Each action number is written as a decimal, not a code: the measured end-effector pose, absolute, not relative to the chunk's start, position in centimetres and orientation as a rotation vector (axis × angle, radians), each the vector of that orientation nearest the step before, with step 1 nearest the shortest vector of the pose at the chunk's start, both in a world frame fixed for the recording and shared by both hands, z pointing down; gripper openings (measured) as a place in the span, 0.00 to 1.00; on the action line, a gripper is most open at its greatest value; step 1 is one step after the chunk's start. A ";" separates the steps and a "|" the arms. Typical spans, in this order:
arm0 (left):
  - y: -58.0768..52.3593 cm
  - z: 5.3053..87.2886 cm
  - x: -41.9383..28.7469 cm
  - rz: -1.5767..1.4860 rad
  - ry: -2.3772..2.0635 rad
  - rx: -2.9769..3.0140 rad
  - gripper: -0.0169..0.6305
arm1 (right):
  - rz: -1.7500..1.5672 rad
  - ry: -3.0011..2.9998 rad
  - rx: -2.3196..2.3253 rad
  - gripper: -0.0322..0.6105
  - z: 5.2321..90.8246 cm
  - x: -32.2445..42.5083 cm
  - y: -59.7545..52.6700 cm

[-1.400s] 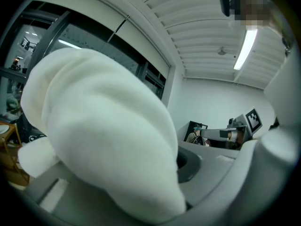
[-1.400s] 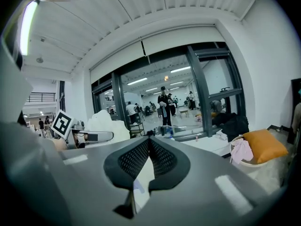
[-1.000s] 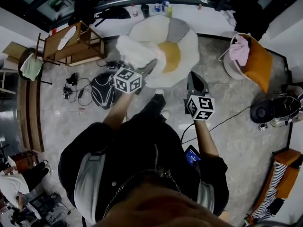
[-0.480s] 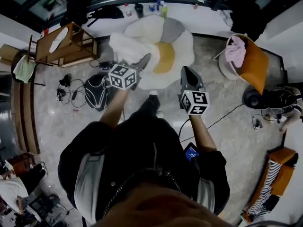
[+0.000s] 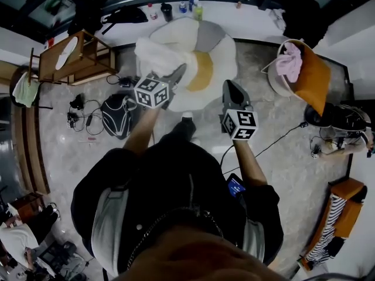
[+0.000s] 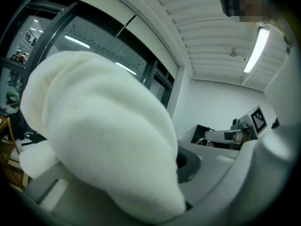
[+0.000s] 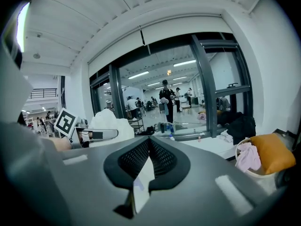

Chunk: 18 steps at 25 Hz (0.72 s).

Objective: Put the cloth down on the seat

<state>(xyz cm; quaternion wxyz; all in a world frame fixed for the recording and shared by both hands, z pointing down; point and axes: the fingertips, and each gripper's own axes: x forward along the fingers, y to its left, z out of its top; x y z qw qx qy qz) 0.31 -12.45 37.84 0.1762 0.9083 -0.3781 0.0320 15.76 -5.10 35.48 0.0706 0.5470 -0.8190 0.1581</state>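
The left gripper (image 5: 175,76) has its jaws clamped on a fluffy white cloth (image 6: 103,135); the cloth is held over the left edge of the round cream seat with grey and yellow patches (image 5: 221,54); its bulk hides the pad tips; whether cloth and seat touch cannot be told; the right gripper (image 7: 149,160) has its jaws together, holding nothing.

Dim, fisheye-warped head view; brighter gripper views under a ceiling strip light (image 6: 257,48), cloth (image 6: 103,140) blurred close-up

Floor: black backpack (image 5: 117,115) beside tangled cables (image 5: 82,117); wooden rack (image 5: 88,60) at left; orange basket (image 5: 316,84) (pink garment (image 5: 288,63) inside) at right.
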 end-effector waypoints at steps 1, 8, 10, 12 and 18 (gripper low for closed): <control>-13.0 37.8 0.3 0.089 -1.069 2.571 0.25 | 0.468 -2.463 1.647 0.05 35.2 15.8 -5.8; -18.5 36.5 -1.1 0.099 -1.066 2.599 0.25 | 0.390 -2.466 1.674 0.05 31.9 14.4 -12.0; -19.9 36.5 -1.3 0.100 -1.058 2.606 0.25 | 0.377 -2.463 1.679 0.05 31.4 14.1 -13.4; -21.4 36.6 -1.6 0.104 -1.057 2.611 0.25 | 0.371 -2.461 1.687 0.05 31.3 13.8 -14.6; -23.9 38.0 -1.8 0.122 -1.048 2.592 0.25 | 0.394 -2.434 1.692 0.05 32.2 13.4 -16.6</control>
